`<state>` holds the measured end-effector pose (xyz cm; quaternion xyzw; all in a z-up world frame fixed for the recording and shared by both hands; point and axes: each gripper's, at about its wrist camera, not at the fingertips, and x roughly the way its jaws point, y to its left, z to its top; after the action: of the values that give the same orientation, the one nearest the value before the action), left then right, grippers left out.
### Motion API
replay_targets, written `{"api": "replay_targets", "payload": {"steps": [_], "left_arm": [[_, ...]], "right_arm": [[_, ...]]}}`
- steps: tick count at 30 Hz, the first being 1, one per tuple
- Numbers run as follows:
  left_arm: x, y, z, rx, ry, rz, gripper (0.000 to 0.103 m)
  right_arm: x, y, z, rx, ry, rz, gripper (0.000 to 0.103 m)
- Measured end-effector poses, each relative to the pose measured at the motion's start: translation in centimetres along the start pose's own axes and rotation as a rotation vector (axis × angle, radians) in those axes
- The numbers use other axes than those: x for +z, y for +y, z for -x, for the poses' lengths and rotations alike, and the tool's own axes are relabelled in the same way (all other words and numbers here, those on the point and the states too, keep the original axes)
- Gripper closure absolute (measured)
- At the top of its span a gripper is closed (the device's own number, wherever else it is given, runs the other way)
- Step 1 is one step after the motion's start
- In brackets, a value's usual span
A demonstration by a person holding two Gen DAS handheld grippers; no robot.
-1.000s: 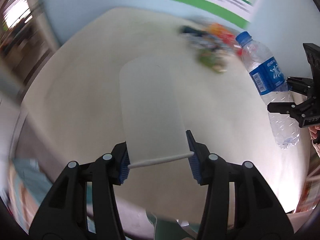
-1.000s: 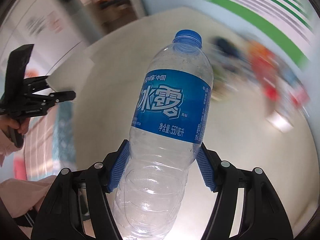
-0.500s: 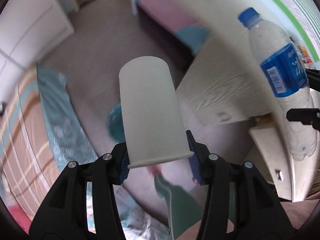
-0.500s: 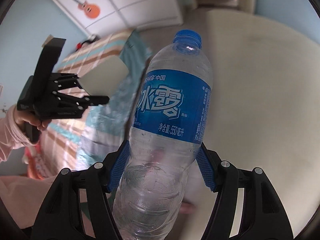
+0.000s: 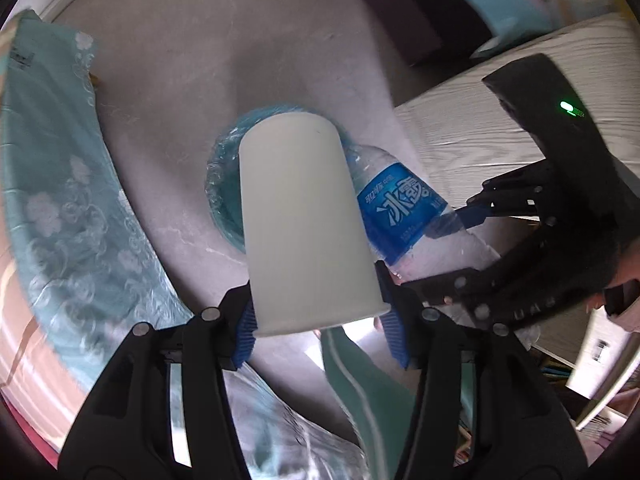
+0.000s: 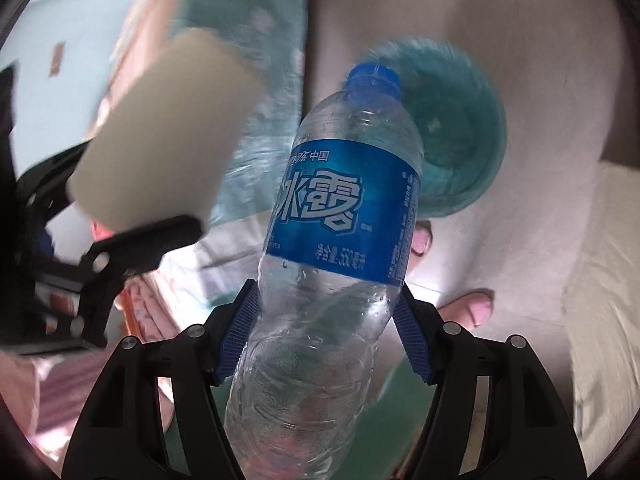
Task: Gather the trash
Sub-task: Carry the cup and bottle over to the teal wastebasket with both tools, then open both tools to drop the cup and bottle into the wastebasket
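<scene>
Left wrist: left tool (image 5: 320,320), jaws just easing wider, clasping white cup (image 5: 306,224) over teal bin (image 5: 218,184) at twelve o'clock. Right wrist: right tool (image 6: 324,336) gripping bottle (image 6: 340,216), bin (image 6: 460,120) at one o'clock.

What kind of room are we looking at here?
Probably a bedroom at home: a floral teal bedspread hangs beside a pale tiled floor, where a bag-lined teal waste bin stands near a white wood-grain furniture top.

Each black hand-held gripper (image 5: 320,334) has 2 blue ribbed pads (image 5: 245,334) and silver screws.
</scene>
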<state>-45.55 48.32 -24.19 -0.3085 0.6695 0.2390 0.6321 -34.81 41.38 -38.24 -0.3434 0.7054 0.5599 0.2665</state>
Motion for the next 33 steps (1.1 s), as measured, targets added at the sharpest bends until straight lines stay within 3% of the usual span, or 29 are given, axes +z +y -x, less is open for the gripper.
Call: {"api": "replay_targets", "payload": {"steps": [4,5,7,9,14,17,20,22,27,31,33], "left_arm": [[2.0,3.6,-6.4,0.046,0.038,0.023,0.040],[2.4,4.3,-7.4,0.043,0.050,0.034,0.039],[2.9,4.6,-8.3,0.021,0.066,0.075,0.038],[2.8,4.4,-7.8,-0.008,0.068,0.083,0.034],[2.4,3.4,-4.9,0.067,0.062,0.036,0.028],[1.8,3.3,-2.3,0.081,0.030,0.010,0.019],[1.5,2.9,1.0,0.073,0.032,0.009,0.018],[1.1,2.3,4.2,0.069,-0.009,0.003,0.018],[0.0,-1.0,12.4,0.072,-0.096,-0.059,0.016],[-0.3,-6.8,18.3,0.141,-0.174,-0.219,0.012],[-0.2,-10.8,21.0,0.156,-0.231,-0.334,0.006]], "right_arm": [[3.7,-3.6,-2.7,-0.073,-0.022,-0.066,0.029],[4.2,-3.9,-2.8,-0.061,-0.038,-0.097,0.016],[4.2,-4.4,-1.7,0.004,-0.081,-0.121,0.014],[3.7,-4.5,-0.2,-0.004,-0.101,-0.124,0.013],[1.6,-1.5,3.5,-0.094,-0.144,-0.051,0.013],[-1.4,0.6,6.8,-0.211,-0.192,0.006,0.013],[-5.6,2.6,10.7,-0.256,-0.239,0.049,0.013],[-8.8,4.6,13.8,-0.286,-0.283,0.084,0.013],[-17.9,8.1,22.8,-0.272,-0.458,0.088,0.013],[-26.4,8.7,29.7,-0.260,-0.669,0.031,0.013],[-30.8,8.1,32.7,-0.308,-0.777,-0.016,0.013]]}}
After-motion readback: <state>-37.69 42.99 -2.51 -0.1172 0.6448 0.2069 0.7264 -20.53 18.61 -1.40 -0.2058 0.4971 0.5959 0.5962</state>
